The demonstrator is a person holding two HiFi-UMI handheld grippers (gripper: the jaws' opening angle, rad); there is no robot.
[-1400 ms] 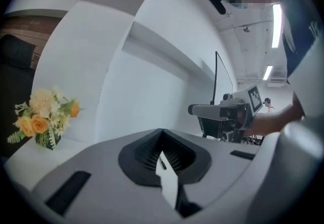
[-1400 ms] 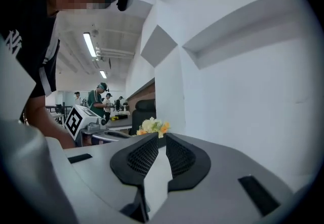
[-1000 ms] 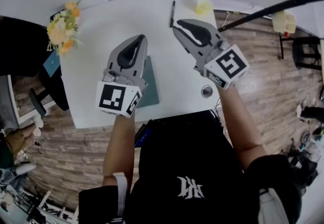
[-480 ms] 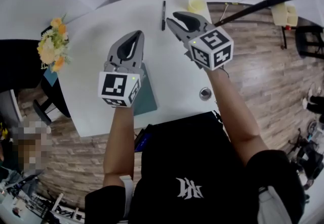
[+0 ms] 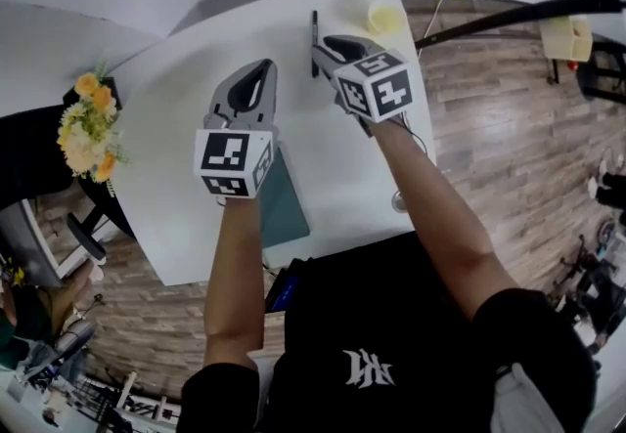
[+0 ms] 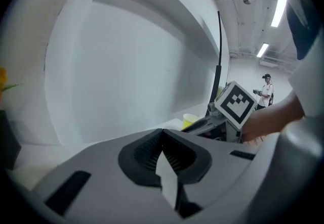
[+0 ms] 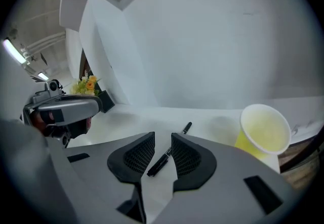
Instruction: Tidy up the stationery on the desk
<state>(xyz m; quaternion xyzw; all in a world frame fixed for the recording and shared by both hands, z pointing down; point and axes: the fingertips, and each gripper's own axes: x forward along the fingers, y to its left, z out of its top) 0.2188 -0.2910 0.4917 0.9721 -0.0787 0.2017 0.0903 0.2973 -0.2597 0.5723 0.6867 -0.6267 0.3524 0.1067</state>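
Between the right gripper jaws: black pen, flat on the white desk, running lengthwise through the gap. Neither pad touches it.
Right gripper: jaws spread, and they have just been opening. Nothing is gripped. The nose tilts down toward the desk, and the pen's far end sticks out beyond the tips.
Left gripper: jaws pressed together with nothing between them. It is held above the desk, beside the right gripper and on its left, apart from it.
Yellow cup: stands on the desk ahead of the right gripper and to its right. It is near the pen's far end but clear of it. Its mouth is open, and the inside looks empty.
Teal notebook: flat on the desk, below and behind the left gripper, toward the person. The forearm partly covers it.
Flowers: orange and yellow bunch, well apart from the left gripper on its left, by the desk's left edge.
Hands: each gripper is held from behind, with its marker cube facing the head camera.
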